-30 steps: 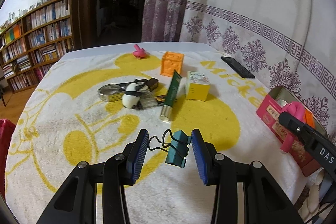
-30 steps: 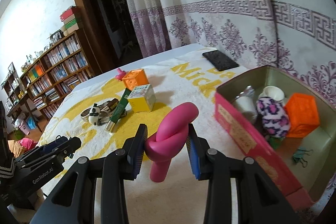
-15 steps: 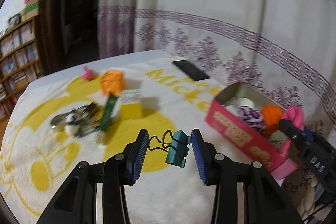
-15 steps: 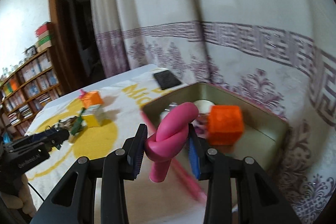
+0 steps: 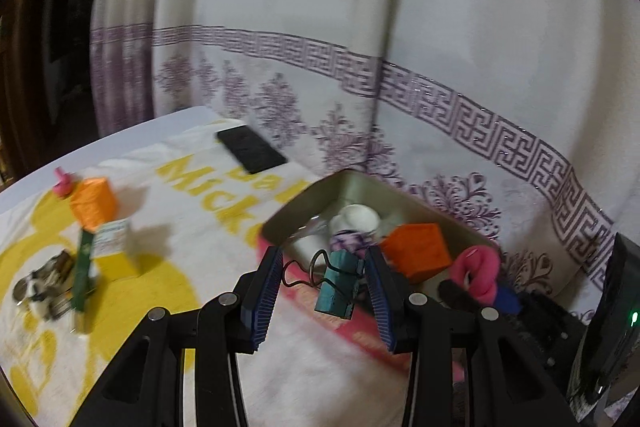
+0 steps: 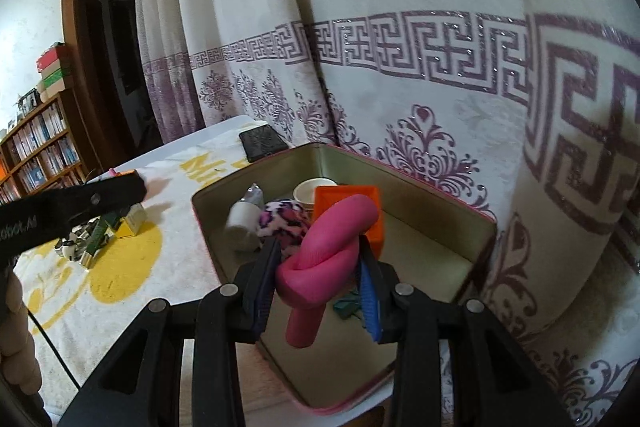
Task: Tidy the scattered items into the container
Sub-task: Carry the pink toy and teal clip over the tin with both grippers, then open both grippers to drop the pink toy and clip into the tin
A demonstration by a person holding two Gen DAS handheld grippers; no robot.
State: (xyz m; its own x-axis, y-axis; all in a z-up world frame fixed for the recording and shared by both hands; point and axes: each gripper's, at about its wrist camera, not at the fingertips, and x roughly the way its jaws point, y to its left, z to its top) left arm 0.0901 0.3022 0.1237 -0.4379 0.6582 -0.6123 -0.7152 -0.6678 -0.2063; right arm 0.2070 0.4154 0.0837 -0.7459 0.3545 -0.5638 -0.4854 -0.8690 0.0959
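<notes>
My left gripper (image 5: 322, 267) is shut on a teal binder clip (image 5: 338, 285), held just above the near wall of the pink tin (image 5: 304, 193). Over the open tin (image 6: 440, 215), my right gripper (image 6: 318, 261) is shut on a pink knotted toy (image 6: 328, 247). The tin holds an orange cube (image 6: 344, 195), a purple spotted ball (image 6: 280, 223), a white cup (image 6: 316, 189) and a second teal clip (image 6: 346, 307). Out on the towel lie another orange cube (image 5: 94, 203), a yellow box (image 5: 114, 247), a green tube (image 5: 82, 275) and a small pink piece (image 5: 62, 185).
A black phone (image 5: 252, 149) lies at the towel's far edge near the patterned curtain (image 5: 440, 99), which hangs right behind the tin. A heap of metal bits and a small figure (image 5: 40, 291) sits at the left. Bookshelves (image 6: 36, 151) and a doorway stand beyond the table.
Both grippers have swung right toward the tin with their loads. The left one with the clip has reached its near wall; the right one with the pink toy has come over its inside.
</notes>
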